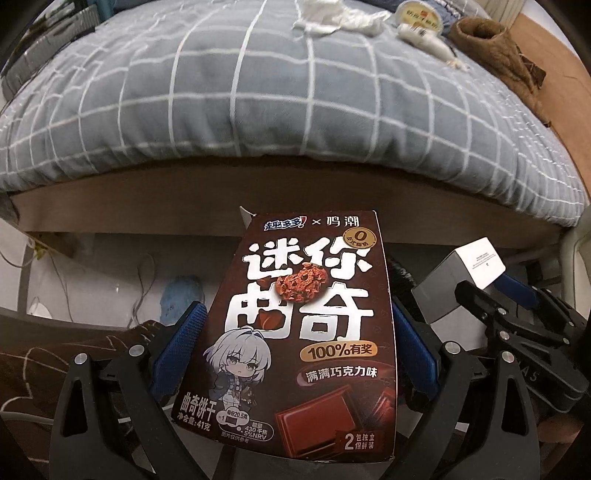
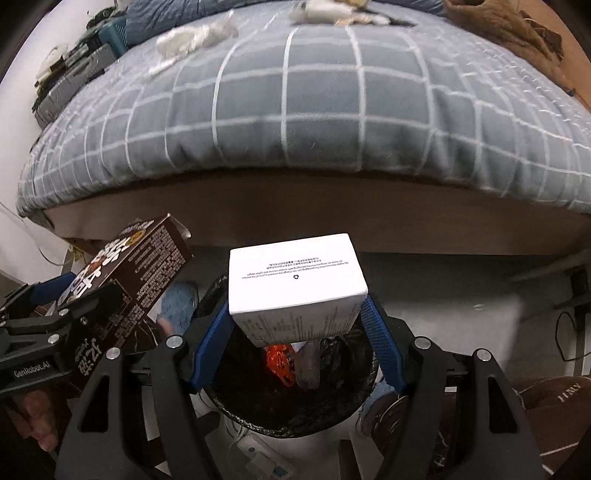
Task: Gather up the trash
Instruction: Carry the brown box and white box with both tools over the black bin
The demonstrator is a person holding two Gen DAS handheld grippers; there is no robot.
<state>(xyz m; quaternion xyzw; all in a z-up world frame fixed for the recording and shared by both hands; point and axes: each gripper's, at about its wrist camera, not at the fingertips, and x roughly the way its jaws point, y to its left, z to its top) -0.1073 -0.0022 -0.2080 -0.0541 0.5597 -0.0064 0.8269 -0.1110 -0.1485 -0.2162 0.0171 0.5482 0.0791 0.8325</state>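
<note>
- Left tool (image 1: 295,354): clamped on brown cookie box (image 1: 295,332), blue pads (image 1: 177,350) on both side faces; box upright, printed front toward cam, top flap open.
- Right tool (image 2: 295,332): clamped on white box (image 2: 295,284), blue pads at its l. and r. sides; box tilted, white face w/ small print up.
- Trash bin (image 2: 291,387): black liner, directly below white box; orange wrapper (image 2: 280,363) + other scraps inside.
- Both tools side by side: cookie box left of white box, apart, not touching.
- Bed (image 1: 258,92): far side, grey-blue grid cover, wood frame edge below.
- On bed, far end: white tissues (image 1: 332,16), round lidded cup (image 1: 421,13), white tube (image 1: 424,38), brown garment (image 1: 495,48) at far right.
- Hand (image 2: 33,417): near left, under left tool, partly seen.
- Brown cushion (image 2: 554,402): near right.
</note>
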